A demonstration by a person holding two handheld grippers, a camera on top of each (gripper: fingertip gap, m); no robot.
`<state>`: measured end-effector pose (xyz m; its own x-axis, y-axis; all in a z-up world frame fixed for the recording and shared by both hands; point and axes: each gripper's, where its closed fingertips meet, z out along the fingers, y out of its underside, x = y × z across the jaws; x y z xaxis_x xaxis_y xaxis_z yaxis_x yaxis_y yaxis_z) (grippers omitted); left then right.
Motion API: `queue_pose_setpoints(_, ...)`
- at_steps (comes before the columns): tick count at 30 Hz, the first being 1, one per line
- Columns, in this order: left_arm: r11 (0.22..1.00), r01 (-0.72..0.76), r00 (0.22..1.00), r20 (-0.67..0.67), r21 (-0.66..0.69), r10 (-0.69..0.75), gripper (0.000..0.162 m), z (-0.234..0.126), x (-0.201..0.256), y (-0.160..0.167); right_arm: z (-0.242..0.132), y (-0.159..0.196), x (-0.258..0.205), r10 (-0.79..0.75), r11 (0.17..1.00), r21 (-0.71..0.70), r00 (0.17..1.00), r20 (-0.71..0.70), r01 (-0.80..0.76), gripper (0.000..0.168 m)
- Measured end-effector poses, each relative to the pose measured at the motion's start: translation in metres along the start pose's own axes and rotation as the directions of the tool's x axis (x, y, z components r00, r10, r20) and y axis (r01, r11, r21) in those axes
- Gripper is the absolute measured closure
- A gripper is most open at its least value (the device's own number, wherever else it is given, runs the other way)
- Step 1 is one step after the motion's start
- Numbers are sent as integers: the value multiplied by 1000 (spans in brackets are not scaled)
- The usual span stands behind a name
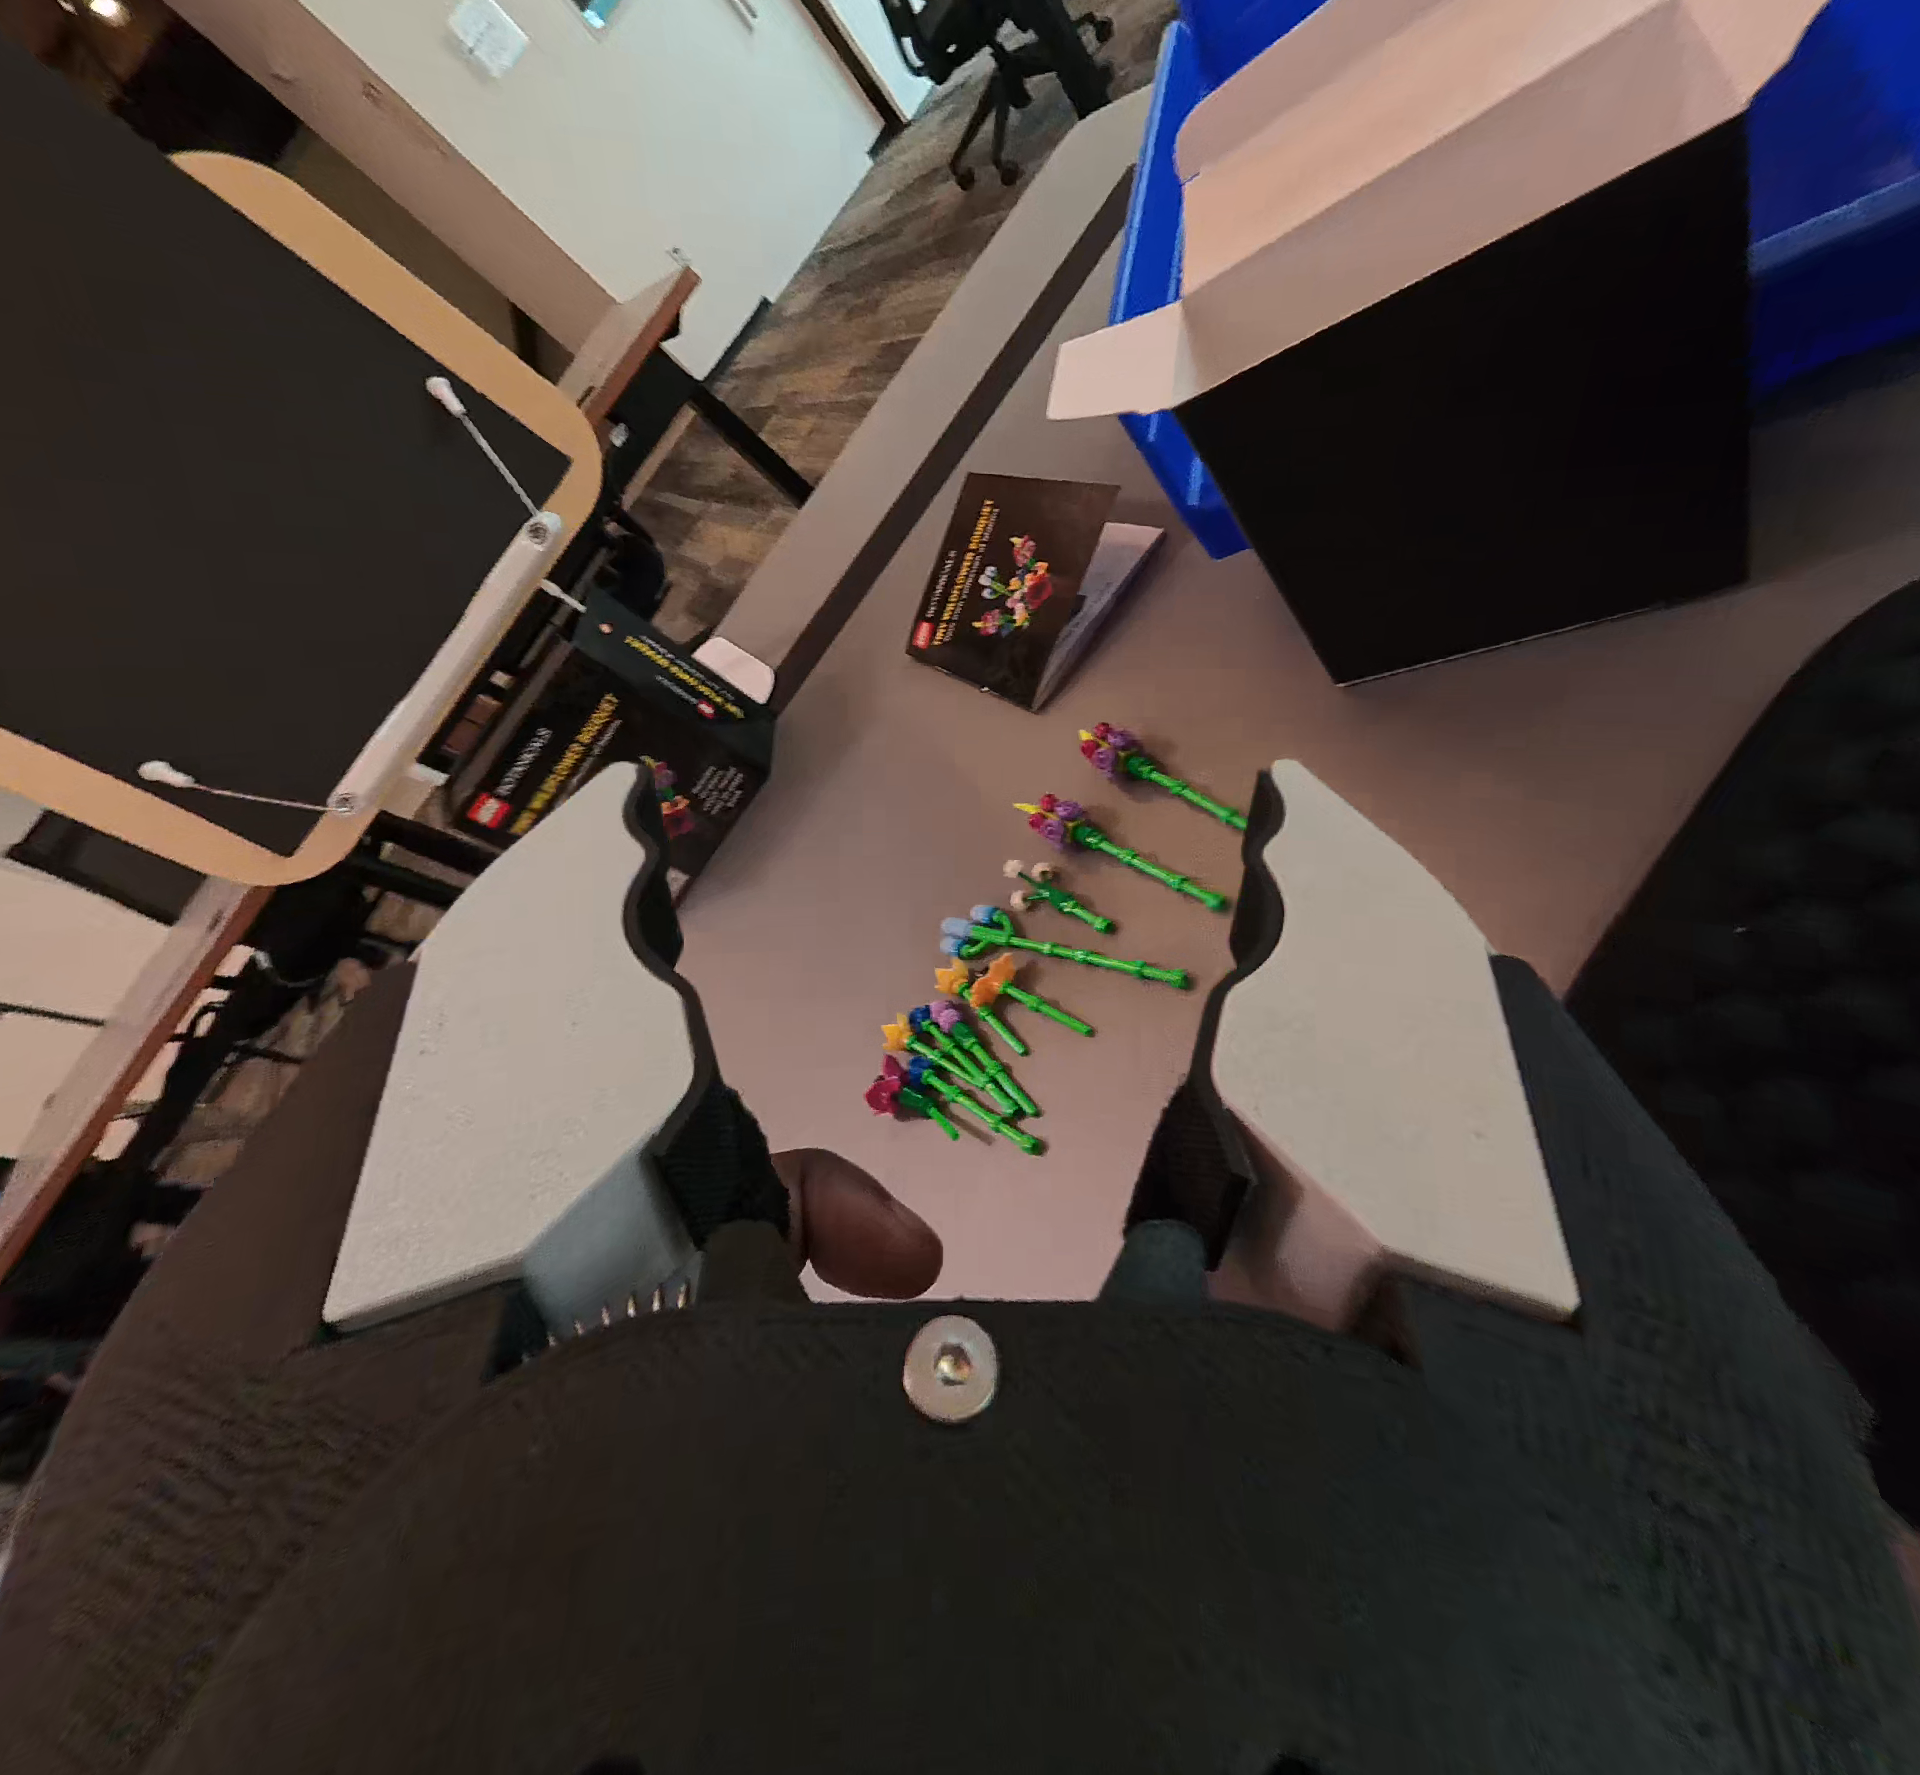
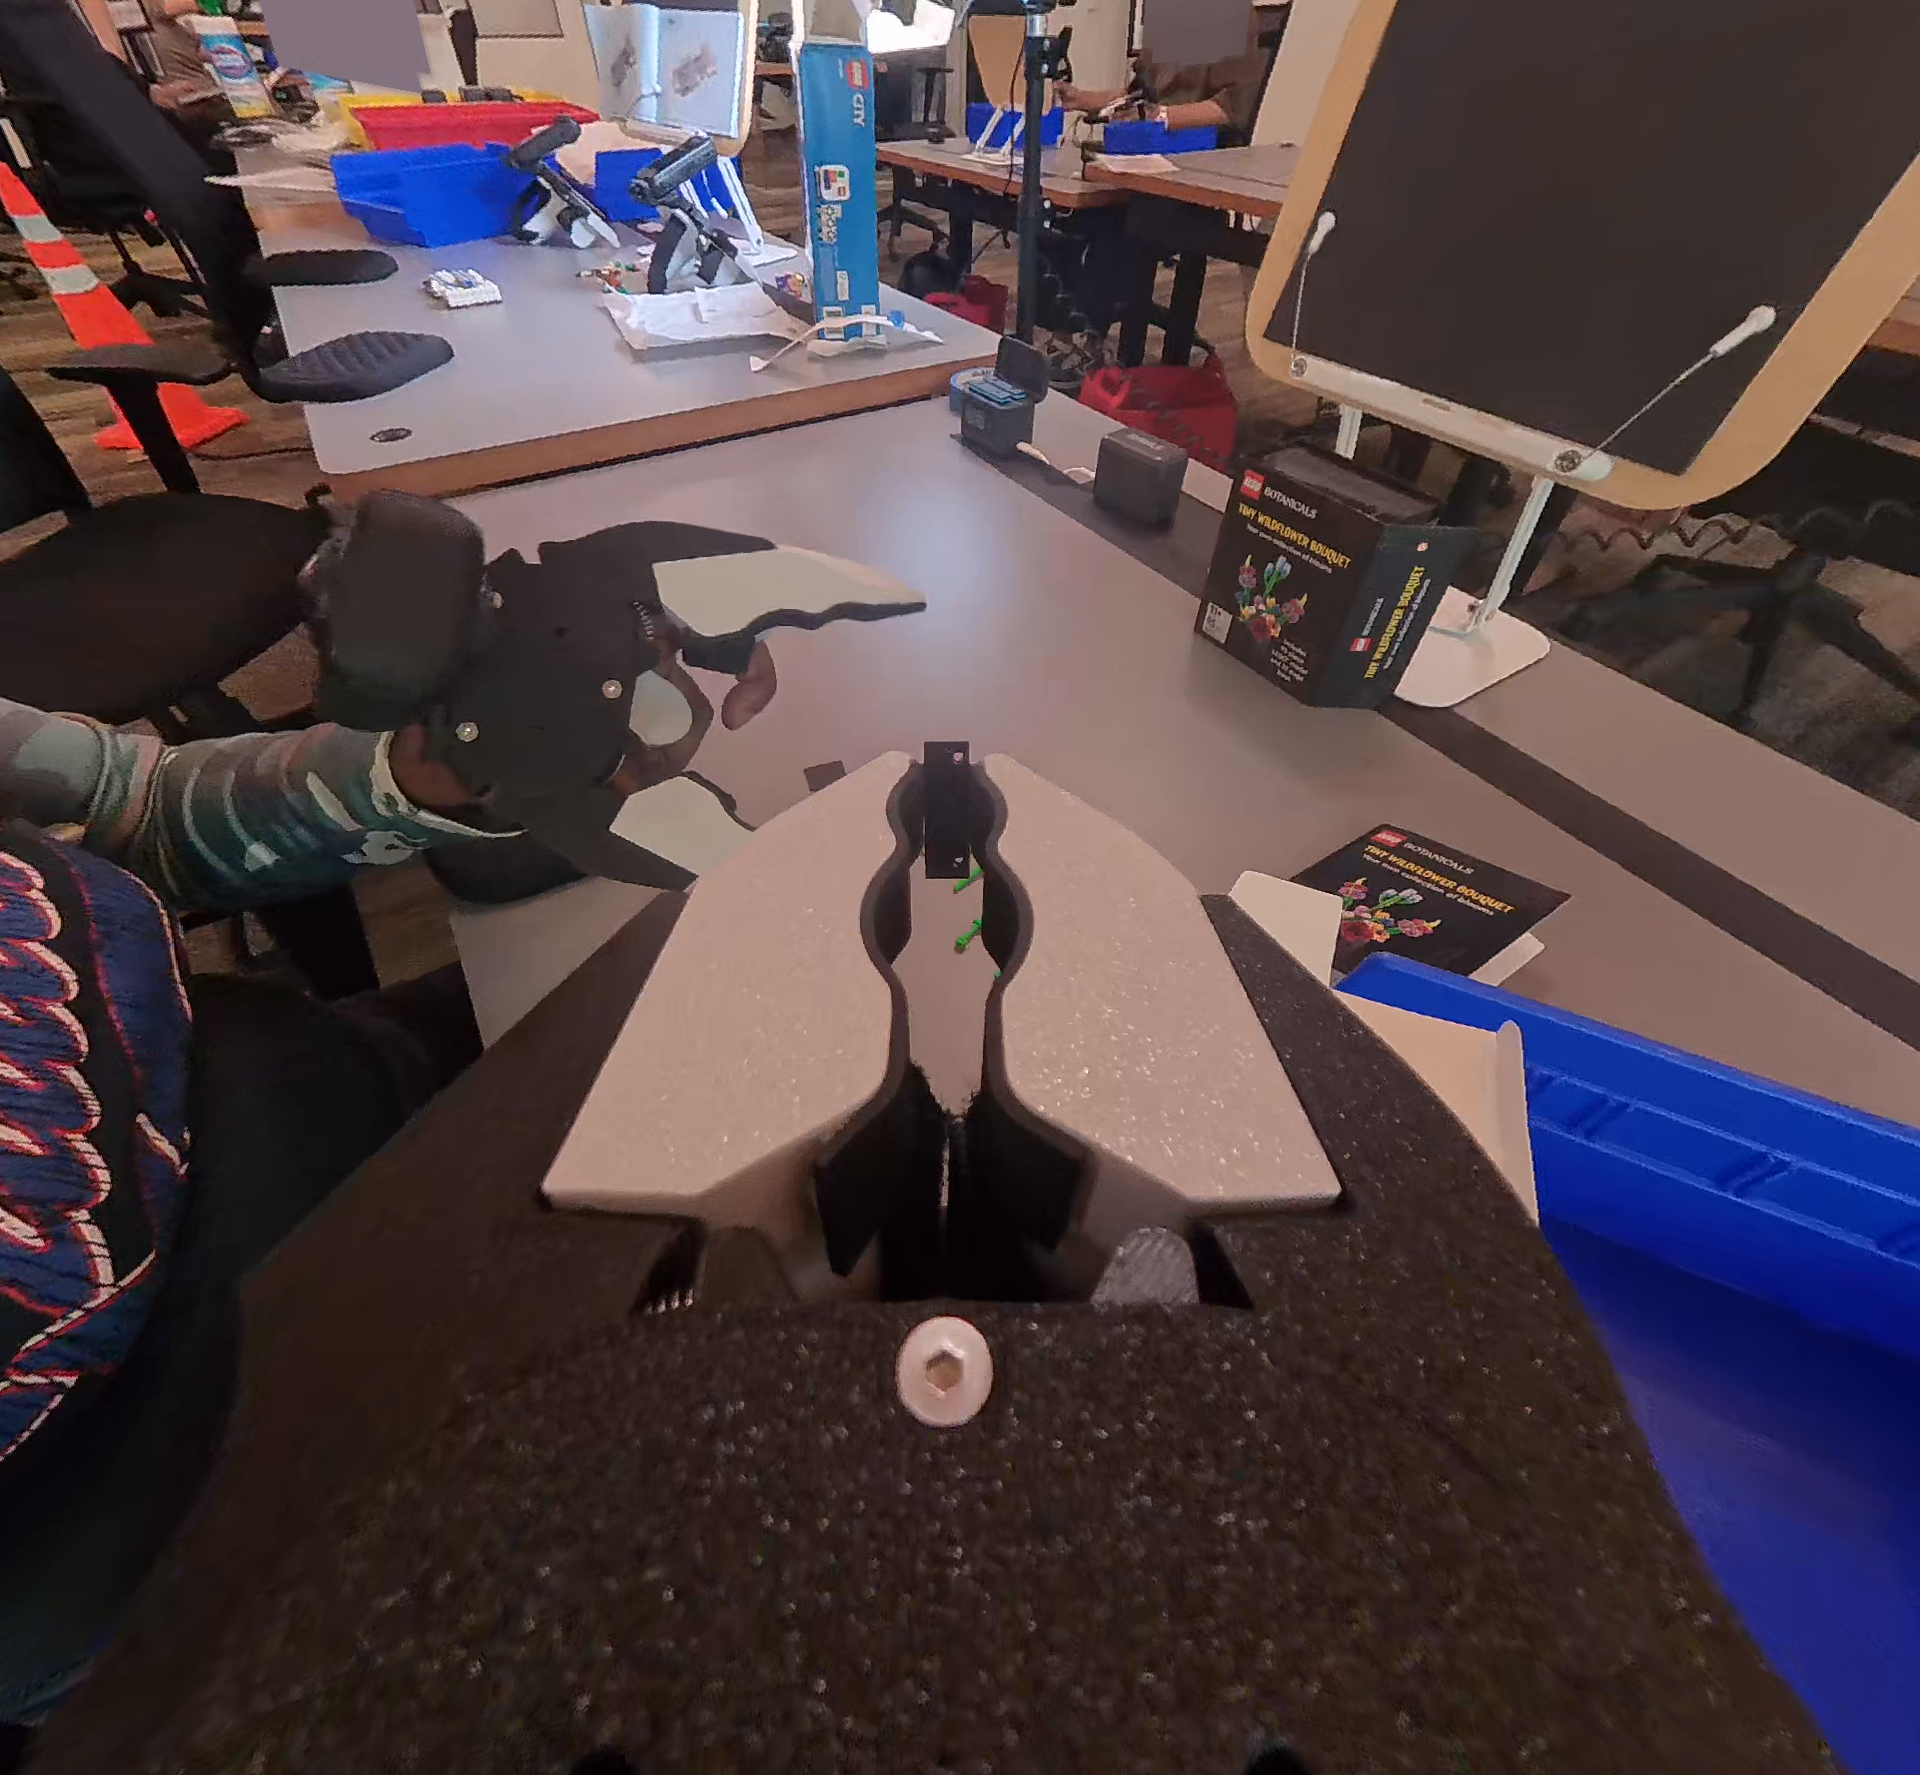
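Grey table (image 1: 873, 790) bears toy flowers (image 1: 1039, 946), office desks behind.

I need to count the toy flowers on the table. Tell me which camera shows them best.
The left wrist view: the toy flowers lie in a full row on the grey table, framed by the open left gripper. In the right wrist view the shut right gripper hides them; only green stem ends peek through.

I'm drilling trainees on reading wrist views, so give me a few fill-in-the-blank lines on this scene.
1. The left gripper hovers over the toy flowers with its jaws ____.
2. The right gripper is shut on a small ____ piece.
3. The open black box stands against a ____ bin.

Missing: open; black; blue
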<state>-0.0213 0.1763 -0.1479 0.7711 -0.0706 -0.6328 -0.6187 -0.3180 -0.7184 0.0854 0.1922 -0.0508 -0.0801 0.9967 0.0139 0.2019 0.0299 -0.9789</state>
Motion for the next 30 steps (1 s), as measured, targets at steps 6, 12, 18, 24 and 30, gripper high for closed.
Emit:
queue_pose_setpoints(6,996,80,986,-149,33,-75,57,-4,26,-12,-3,-3,-11,-37,999,6,999,25,37,161)
queue_pose_setpoints(12,980,180,944,-295,84,-148,59,-15,41,-30,4,-7,-26,-31,999,36,990,134,26,161)
queue_pose_setpoints(18,981,167,950,-281,97,-134,59,-17,38,-34,13,-5,-38,-18,999,39,971,238,9,160)
queue_pose_setpoints(24,983,130,961,-258,126,-94,59,-17,38,-39,20,-4,-43,-10,1000,30,963,270,2,161)
queue_pose_setpoints(30,978,111,958,-282,176,-58,59,-21,47,-53,24,-3,-46,-8,1000,23,959,283,1,160)
